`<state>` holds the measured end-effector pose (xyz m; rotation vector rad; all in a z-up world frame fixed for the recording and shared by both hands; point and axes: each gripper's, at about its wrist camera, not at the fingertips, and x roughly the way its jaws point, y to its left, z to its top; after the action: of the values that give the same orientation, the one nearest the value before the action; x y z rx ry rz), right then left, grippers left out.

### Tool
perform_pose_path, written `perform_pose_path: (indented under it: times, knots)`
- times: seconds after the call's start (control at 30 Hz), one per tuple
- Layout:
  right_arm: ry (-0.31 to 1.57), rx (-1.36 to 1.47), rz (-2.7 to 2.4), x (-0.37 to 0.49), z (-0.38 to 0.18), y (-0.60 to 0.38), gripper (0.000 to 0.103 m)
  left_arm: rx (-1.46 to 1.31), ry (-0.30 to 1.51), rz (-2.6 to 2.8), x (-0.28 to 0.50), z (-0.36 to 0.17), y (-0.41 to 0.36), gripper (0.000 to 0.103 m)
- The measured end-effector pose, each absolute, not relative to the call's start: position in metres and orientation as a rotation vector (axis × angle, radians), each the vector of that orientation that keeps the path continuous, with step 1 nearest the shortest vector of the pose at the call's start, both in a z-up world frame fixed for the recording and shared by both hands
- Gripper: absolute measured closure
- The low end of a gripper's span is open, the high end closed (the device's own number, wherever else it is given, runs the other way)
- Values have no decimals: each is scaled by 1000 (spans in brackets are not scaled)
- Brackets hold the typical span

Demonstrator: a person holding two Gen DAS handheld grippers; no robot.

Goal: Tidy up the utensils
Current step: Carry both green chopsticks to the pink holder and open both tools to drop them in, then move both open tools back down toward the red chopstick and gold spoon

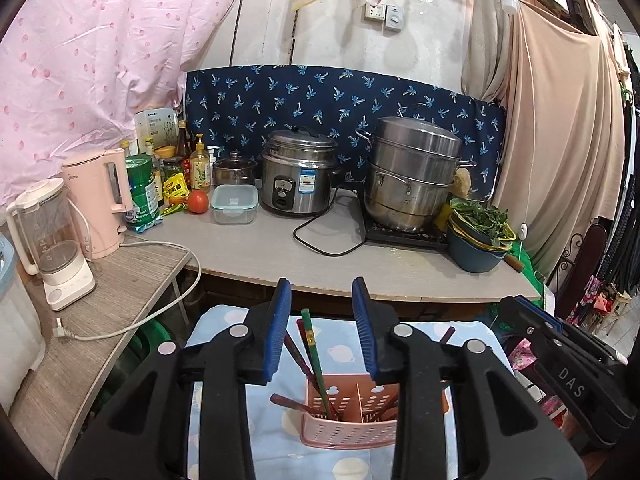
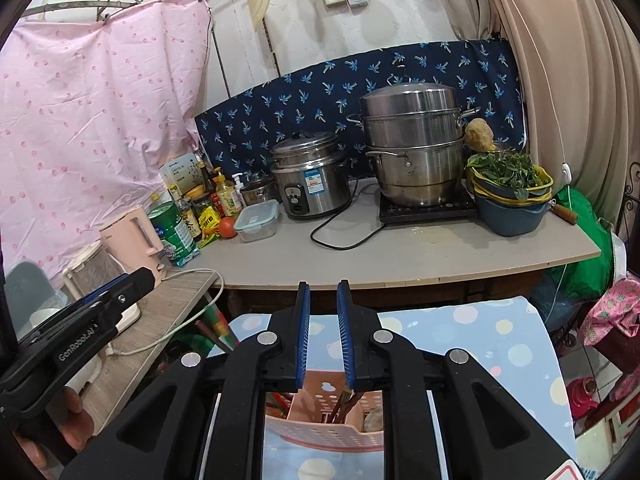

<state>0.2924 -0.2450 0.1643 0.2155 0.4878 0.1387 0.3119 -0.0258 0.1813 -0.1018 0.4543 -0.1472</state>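
Chopsticks (image 1: 310,344) stand in the pink holder (image 1: 352,424), leaning toward 11 o'clock. Light, stiff, slippery: grip mid-shaft. Left gripper (image 1: 322,328) fingers are apart, clamping nothing; right gripper (image 2: 323,332) fingers narrowly apart, empty.

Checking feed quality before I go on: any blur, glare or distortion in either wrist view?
Left wrist view: sharp, evenly lit, counter edge bowed by fisheye, dark corners. Right wrist view: equally sharp, mild sheen on the steamer pot, pink utensil basket mostly hidden behind the hand-held gripper.
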Motion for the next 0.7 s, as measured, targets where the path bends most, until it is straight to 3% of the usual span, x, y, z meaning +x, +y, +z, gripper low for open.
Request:
perform_pose_path:
  times: [0.7]
  knots:
    - [532,203,168,190,146,-234,87,-79,454,-165,231,186,-22,73]
